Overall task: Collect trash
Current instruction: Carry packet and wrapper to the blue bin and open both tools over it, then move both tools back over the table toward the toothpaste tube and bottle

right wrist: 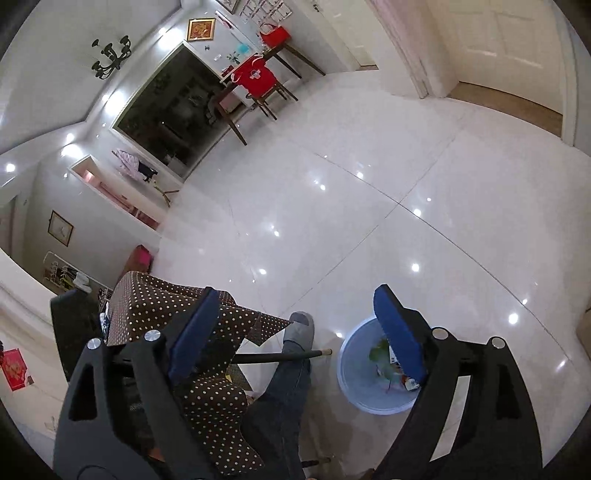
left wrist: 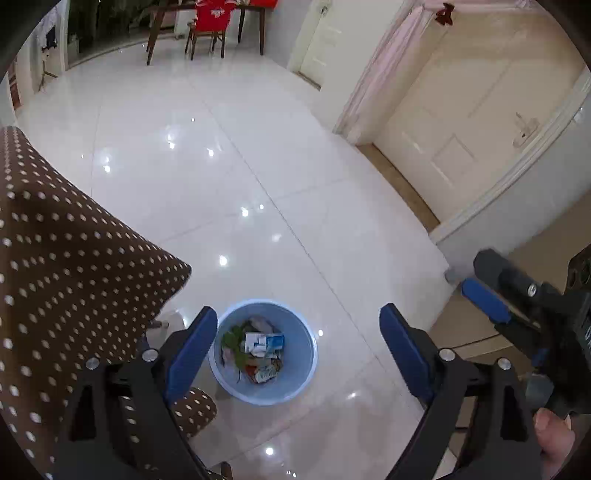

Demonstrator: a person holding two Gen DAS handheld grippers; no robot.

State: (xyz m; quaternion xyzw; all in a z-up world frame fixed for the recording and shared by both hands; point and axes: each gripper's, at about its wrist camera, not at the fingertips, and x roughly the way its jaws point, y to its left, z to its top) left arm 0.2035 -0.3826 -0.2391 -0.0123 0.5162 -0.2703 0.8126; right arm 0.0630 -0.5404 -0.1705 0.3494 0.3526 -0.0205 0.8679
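A light blue trash bin (left wrist: 263, 356) stands on the white tiled floor below my left gripper (left wrist: 299, 325). Inside it lie a small white and blue carton (left wrist: 264, 343), green scraps and other wrappers. The left gripper hangs open above the bin with nothing between its blue pads. In the right wrist view the same bin (right wrist: 354, 373) sits low, partly behind the right finger of my right gripper (right wrist: 295, 310), which is also open and empty. The right gripper's blue pads (left wrist: 484, 299) show at the right edge of the left wrist view.
A table draped in a brown polka-dot cloth (left wrist: 66, 280) stands just left of the bin. A person's leg in jeans and a grey slipper (right wrist: 301, 328) is beside it. A closed door (left wrist: 469, 133) lies to the right; a dining table and red-covered chair (left wrist: 212, 22) stand far off.
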